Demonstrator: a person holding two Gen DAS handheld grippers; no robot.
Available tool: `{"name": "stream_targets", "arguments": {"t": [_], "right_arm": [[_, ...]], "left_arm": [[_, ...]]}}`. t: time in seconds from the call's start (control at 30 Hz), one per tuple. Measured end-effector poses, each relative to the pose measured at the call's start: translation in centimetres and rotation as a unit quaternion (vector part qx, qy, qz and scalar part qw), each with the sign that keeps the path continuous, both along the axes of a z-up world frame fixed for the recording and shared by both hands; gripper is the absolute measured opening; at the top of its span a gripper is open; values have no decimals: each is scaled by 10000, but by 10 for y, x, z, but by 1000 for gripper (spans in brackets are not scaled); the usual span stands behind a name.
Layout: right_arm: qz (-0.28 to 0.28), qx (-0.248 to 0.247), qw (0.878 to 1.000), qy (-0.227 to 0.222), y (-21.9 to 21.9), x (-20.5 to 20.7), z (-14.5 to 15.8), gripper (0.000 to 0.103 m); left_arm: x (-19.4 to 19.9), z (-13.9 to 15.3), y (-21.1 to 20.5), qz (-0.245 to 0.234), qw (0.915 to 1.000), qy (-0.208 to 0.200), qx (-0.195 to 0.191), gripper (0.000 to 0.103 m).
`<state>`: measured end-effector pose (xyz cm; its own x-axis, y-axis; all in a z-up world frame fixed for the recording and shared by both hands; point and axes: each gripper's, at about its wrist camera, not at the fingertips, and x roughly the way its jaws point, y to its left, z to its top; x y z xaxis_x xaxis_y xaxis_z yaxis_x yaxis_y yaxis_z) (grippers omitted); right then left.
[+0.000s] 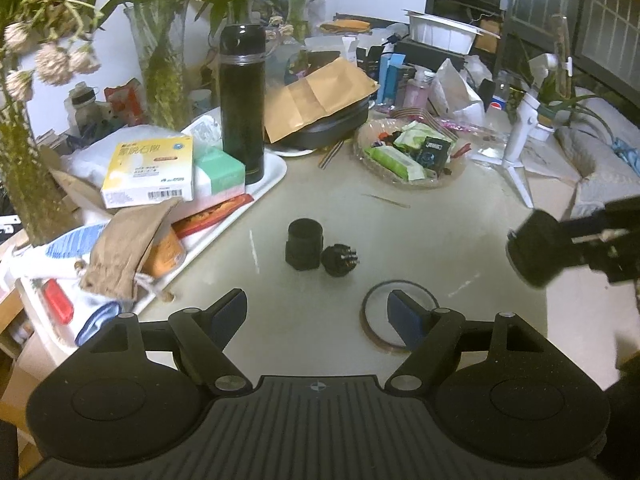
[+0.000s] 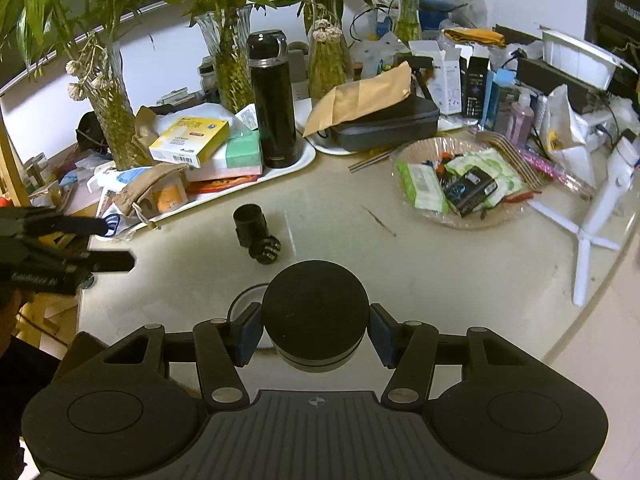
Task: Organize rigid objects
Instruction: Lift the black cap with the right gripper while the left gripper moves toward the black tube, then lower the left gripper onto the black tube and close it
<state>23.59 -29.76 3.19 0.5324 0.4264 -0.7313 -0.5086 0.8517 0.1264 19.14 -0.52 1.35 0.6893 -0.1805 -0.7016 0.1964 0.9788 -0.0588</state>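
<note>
My right gripper (image 2: 316,334) is shut on a round black puck-shaped object (image 2: 316,312), held above the beige table (image 2: 440,272). The left wrist view shows that same object (image 1: 532,248) at the right edge, in the right gripper (image 1: 588,242). On the table lie a black hollow cylinder (image 1: 304,248) and, touching it, a small black knurled part (image 1: 340,260). The cylinder (image 2: 250,224) and small part (image 2: 265,250) also show ahead of the right gripper. My left gripper (image 1: 318,312) is open and holds nothing. A ring of tape (image 1: 400,320) lies flat under its right finger.
A white tray (image 1: 276,172) at the left holds boxes, a brown pouch and a tall black flask (image 1: 242,100). A glass dish of packets (image 1: 408,152) sits behind, a white tripod (image 1: 520,152) at the right. Vases with plants line the back.
</note>
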Motion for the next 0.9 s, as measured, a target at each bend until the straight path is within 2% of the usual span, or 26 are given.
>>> {"name": "stream_targets", "arguments": {"t": [0.43,0.9], "right_arm": [[-257,140,9992,274,-12,-6,-19,59],[-392,250,9983,349,-23,-6,-25,59]], "left_arm": [[40,-20,-3,-138,9998,35,168,77],[94,-46,-7,-246,9988,106,422,76]]}}
